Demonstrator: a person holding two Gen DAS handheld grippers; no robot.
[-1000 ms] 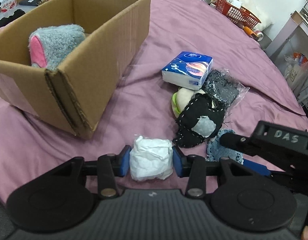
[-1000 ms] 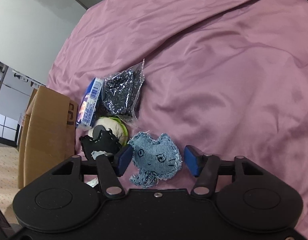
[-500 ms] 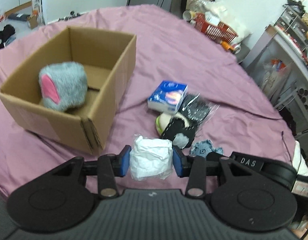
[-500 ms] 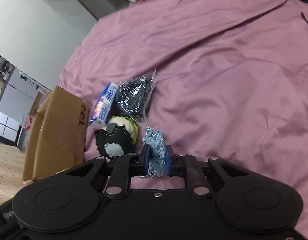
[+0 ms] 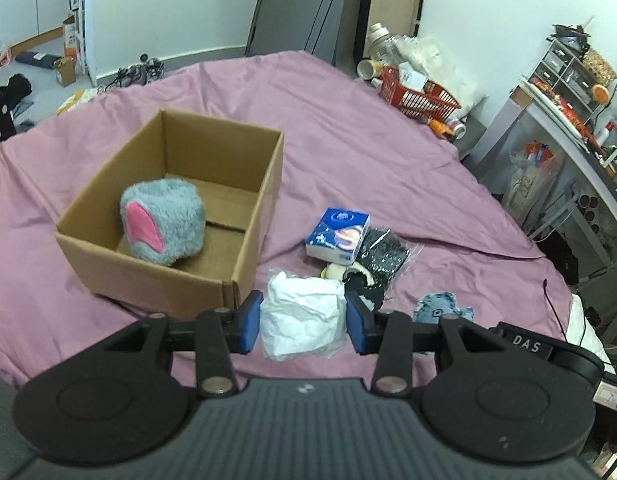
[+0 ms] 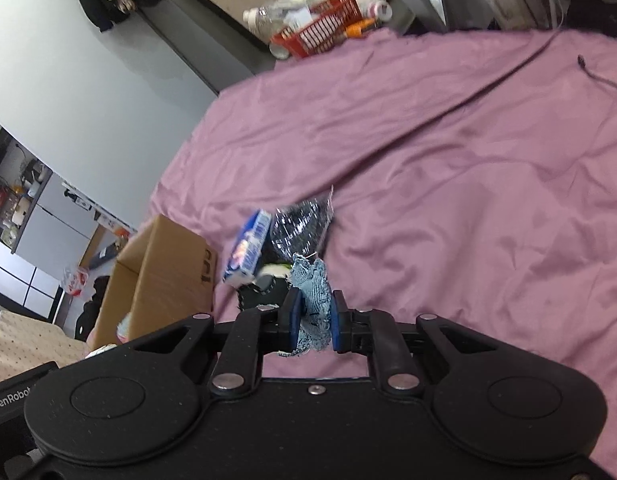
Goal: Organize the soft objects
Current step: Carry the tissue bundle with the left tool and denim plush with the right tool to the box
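Soft objects in both tongs, cardboard box to the left

Cardboard box (image 5: 244,216), holding a grey plush (image 5: 162,222), lies ahead and left of the left gripper (image 5: 304,322), clamped on a white crumpled packet (image 5: 302,320). Further right, the right gripper (image 6: 314,320) is pressed together on a denim toy (image 6: 312,300). The left hand seems nearer the box.

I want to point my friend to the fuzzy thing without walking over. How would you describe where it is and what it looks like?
Find the open cardboard box on the purple bedspread, left of the little pile of items. Inside it, near the front left corner, sits the fuzzy grey plush. It is the only thing in the box, and its pink ear-shaped patch sets it apart from everything outside.
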